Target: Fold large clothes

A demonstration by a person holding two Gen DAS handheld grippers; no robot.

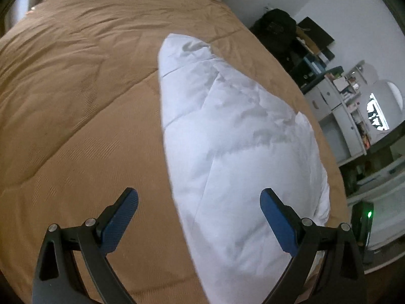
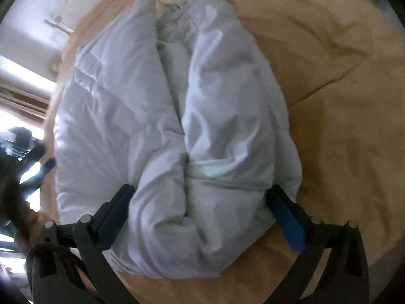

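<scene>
A white padded jacket lies folded lengthwise on a tan bedspread. My left gripper hovers open above the bed. The jacket's left edge runs below the gap between its blue pads, which hold nothing. In the right wrist view the jacket shows two puffy halves folded inward and meeting along a middle seam. My right gripper stands wide open over the jacket's near end. That bulky end lies between its fingers and the pads do not clamp it. A blurred blue finger of the left gripper shows at the left edge.
The tan bedspread stretches wide to the right of the jacket. Beyond the bed's right side are a dark bag, white shelves with clutter and a device with a green light. A bright window is at the left.
</scene>
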